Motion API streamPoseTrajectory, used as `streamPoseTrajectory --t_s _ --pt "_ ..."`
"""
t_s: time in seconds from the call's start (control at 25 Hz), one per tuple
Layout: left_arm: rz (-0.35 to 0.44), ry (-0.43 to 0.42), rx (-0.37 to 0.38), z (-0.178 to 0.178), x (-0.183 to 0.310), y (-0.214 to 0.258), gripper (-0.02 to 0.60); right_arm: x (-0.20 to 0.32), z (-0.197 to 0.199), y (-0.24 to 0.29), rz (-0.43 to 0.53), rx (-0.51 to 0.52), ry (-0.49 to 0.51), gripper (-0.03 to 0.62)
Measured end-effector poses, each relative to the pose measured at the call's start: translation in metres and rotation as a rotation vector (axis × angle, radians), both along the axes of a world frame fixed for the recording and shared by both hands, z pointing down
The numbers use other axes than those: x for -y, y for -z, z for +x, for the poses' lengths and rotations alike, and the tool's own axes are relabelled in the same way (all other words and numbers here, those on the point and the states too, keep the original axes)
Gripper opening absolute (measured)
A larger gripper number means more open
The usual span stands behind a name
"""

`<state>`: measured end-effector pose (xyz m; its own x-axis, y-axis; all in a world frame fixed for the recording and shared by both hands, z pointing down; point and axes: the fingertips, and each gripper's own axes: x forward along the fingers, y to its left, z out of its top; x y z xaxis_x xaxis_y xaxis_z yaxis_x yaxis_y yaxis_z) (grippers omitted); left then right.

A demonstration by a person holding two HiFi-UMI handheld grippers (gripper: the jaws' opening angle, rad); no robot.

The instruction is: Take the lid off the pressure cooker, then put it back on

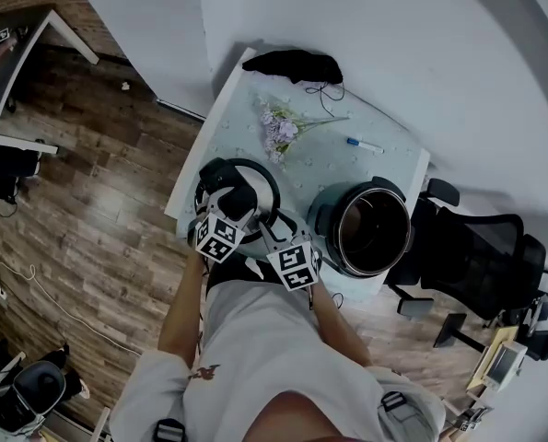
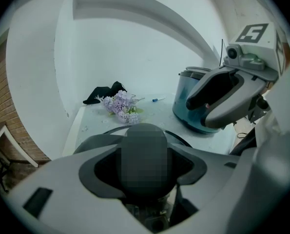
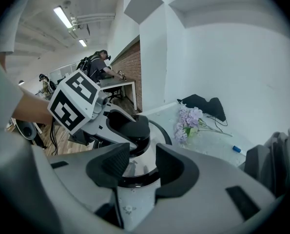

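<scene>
The round pressure-cooker lid (image 1: 258, 174), steel with a black rim, is at the table's near left corner; I cannot tell whether it rests on the cloth. My left gripper (image 1: 239, 197) is shut on the lid's black knob (image 2: 145, 152), whose top is blurred over. My right gripper (image 1: 272, 230) stands open at the lid's near edge, with the steel surface (image 3: 134, 168) and black rim showing in the gap between its pads. The cooker pot (image 1: 370, 228) stands open to the right of the lid, teal-grey with a dark inside, and also shows in the left gripper view (image 2: 189, 116).
On the pale tablecloth (image 1: 393, 159) lie a bunch of lilac flowers (image 1: 281, 127), a black cloth with a cord (image 1: 292, 64) at the far edge, and a blue pen (image 1: 364, 145). A black office chair (image 1: 476, 256) stands right of the table, a white wall behind it.
</scene>
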<state>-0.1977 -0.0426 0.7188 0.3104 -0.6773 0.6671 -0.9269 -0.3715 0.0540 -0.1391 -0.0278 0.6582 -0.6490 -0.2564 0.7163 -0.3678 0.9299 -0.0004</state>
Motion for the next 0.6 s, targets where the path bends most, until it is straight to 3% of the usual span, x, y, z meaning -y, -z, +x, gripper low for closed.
streamPoseTrajectory --t_s 0.6 --pt "0.001 0.009 0.042 -0.001 0.003 -0.013 0.294 0.003 0.003 -0.007 -0.017 -0.009 0.004 0.169"
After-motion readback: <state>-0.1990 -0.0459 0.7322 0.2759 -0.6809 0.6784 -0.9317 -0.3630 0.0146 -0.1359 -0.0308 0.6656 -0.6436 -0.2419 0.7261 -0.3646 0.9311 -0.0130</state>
